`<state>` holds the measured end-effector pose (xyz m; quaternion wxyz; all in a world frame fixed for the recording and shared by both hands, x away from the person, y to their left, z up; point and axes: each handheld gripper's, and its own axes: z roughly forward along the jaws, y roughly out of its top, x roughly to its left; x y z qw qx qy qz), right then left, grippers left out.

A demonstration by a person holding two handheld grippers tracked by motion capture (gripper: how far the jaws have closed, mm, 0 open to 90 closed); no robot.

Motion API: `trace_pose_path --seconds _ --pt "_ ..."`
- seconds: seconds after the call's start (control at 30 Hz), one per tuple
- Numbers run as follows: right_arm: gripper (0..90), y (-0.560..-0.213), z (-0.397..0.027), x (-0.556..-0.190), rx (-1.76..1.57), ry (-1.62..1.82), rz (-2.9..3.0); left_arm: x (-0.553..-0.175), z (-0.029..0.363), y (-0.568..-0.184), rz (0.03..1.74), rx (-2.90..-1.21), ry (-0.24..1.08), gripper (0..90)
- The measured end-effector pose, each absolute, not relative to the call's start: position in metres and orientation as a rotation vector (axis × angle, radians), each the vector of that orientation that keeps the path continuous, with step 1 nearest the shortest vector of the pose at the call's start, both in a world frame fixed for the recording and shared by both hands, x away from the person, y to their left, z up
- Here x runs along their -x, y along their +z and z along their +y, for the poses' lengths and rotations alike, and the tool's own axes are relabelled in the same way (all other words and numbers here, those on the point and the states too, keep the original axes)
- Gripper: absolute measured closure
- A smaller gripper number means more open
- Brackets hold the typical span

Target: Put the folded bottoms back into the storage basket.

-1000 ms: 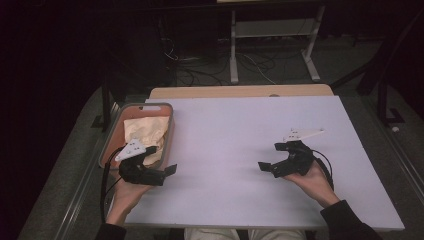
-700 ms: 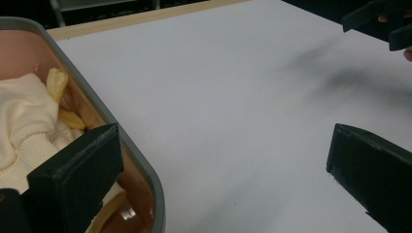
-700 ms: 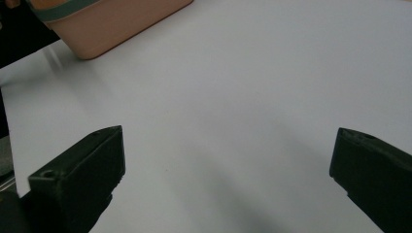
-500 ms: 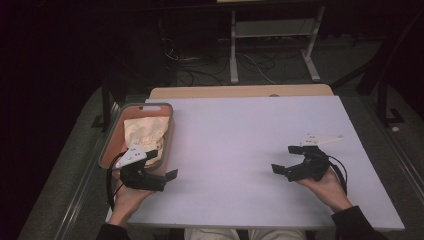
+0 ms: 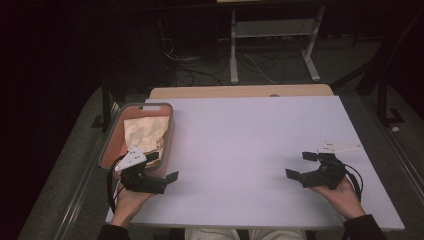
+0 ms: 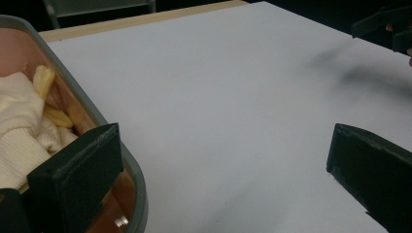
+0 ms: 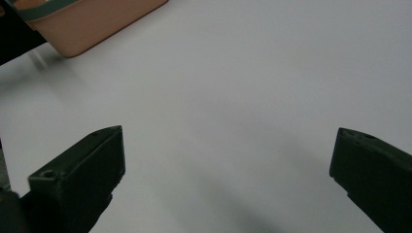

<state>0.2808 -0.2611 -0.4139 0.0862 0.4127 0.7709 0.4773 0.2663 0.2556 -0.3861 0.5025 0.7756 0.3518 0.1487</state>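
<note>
A white tabletop [image 5: 250,145] is lying in a dark room. At left, the salmon plastic bin [image 5: 112,145] of cream cloth [image 5: 145,134] is sitting beside the left gripper [image 5: 162,168], jaws spread, seemingly readying to reach in. The right gripper [image 5: 300,166] is idling, spread; the cloth's shape is unclear

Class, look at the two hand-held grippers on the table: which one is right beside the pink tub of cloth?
The left hand-held gripper. It sits at the near end of the pink tub holding cream cloth, while the right hand-held gripper lies across bare white table, far from it.
</note>
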Motion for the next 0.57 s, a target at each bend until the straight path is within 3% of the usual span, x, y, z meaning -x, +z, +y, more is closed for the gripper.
trace_pose_path --seconds 0.57 --pt "0.0 -0.425 -0.294 -0.258 -1.252 1.428 2.201 -0.264 0.256 -0.39 0.842 -1.875 0.346 0.0"
